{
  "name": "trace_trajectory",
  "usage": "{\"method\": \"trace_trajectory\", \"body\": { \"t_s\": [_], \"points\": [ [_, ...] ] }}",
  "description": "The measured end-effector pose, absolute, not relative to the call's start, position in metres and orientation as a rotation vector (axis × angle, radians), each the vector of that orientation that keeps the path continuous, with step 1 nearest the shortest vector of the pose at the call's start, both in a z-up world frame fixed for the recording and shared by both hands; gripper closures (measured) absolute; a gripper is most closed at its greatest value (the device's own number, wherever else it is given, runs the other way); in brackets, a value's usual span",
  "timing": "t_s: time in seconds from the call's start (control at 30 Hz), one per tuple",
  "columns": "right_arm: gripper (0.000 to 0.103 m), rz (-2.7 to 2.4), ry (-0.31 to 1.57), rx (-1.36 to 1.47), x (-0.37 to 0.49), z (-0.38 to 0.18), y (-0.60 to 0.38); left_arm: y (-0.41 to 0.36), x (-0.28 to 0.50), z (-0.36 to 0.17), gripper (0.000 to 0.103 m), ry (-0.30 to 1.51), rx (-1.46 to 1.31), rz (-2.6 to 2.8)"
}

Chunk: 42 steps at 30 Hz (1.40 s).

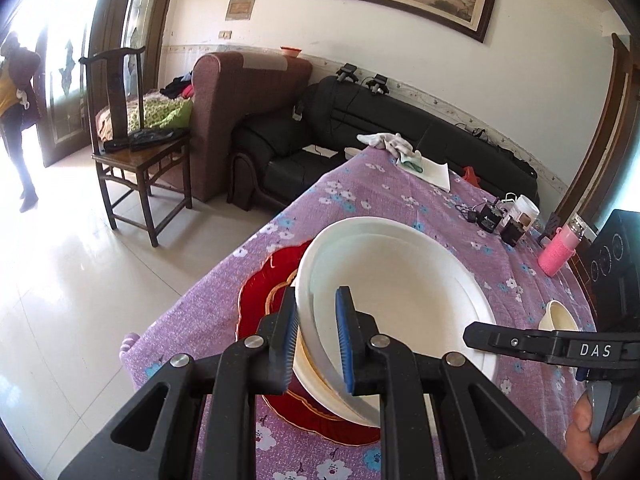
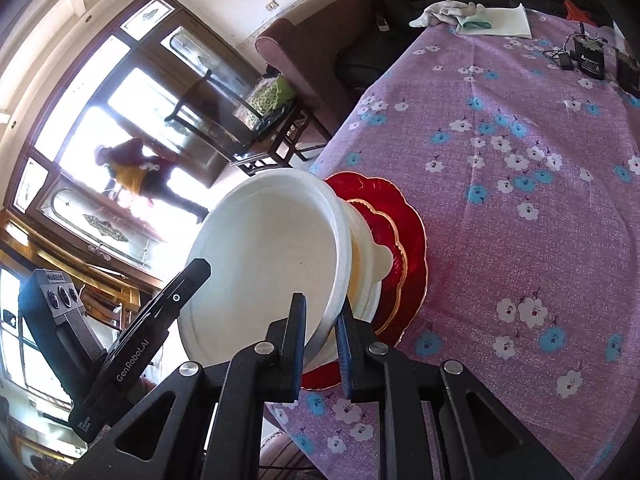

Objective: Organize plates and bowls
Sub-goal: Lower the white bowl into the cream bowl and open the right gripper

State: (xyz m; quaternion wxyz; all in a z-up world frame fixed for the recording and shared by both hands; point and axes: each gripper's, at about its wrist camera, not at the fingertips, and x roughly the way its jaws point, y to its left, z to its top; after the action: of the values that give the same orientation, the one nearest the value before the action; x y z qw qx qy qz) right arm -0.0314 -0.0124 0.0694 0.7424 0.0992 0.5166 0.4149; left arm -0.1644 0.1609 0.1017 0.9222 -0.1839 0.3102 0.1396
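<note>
Both pairs of fingers are clamped on the rim of the same white bowl point(image 1: 400, 300): our left gripper point(image 1: 318, 340) pinches its near-left edge, one pad inside the wall and one outside, and our right gripper point(image 2: 322, 344) pinches the opposite edge in the same fashion. Each jaw gap is narrow, no wider than the rim it bites.

We note the bowl is tilted and carried between the two tools, with a second cream-coloured bowl nested beneath it (its foot shows plainly in the right wrist view). Directly under this stack lies a red scalloped plate point(image 2: 404, 216) with a gold-edged centre, flat on the purple floral tablecloth point(image 2: 520, 200) near the table's corner.

A small white cup point(image 1: 560, 316) stands on the cloth beyond our right tool. Farther along the table: a pink bottle point(image 1: 558, 254), black battery packs, folded white cloths point(image 1: 404, 152). A person point(image 1: 16, 112) stands by the bright doorway; wooden chair point(image 1: 132, 140) and sofas behind.
</note>
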Motion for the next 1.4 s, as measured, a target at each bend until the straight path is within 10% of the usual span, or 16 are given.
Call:
{"method": "trace_trajectory", "body": {
  "t_s": [0.87,1.4],
  "points": [
    [0.084,0.892,1.088,0.148,-0.034,0.068,-0.008,0.167,-0.158,0.094,0.086,0.646,-0.387,0.331],
    [0.076,0.887,1.036,0.261,-0.031,0.080,-0.061,0.149,-0.167,0.121,0.062,0.572,-0.342,0.353]
  ]
}}
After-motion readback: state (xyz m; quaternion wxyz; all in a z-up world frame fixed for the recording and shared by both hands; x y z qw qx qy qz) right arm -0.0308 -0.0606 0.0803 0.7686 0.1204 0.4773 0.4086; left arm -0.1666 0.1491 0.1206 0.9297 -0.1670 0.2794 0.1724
